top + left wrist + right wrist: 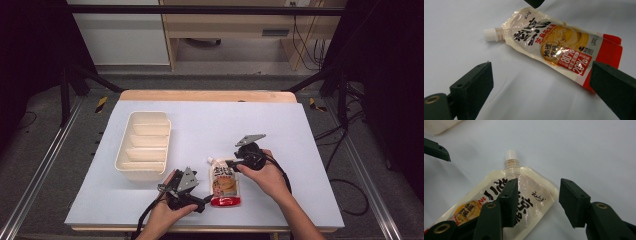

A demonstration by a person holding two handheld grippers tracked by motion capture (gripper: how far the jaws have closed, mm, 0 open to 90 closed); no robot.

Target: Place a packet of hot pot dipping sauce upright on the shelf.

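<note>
Lying flat near the front edge of the desk [300,130], the pouch [224,186] has its red bottom toward the person and its white cap [210,160] pointing away and a little left. The left tool [202,202] sits just left of the pouch's lower half, gripped in the left hand [167,210]; in the left gripper view its jaws stand spread wide with bare desk between them, and the pouch [554,47] lies just beyond, not touched by either pad. The right tool [229,164] comes in from the right, held in the right hand [267,177], and hangs over the pouch's upper end near the cap. In the right gripper view its jaws are about half spread: one hangs over the printed face of the pouch [524,195], the other over bare desk off the pouch's edge, and neither pad presses on the pouch. The cap [511,156] shows just past the jaw tips.

Farther back and to the left, a cream tray [144,145] with cross dividers stands well apart from the pouch; nothing lies between them on the pale sheet. Beyond the desk's far wooden edge are floor, black frame legs and cables.
</note>
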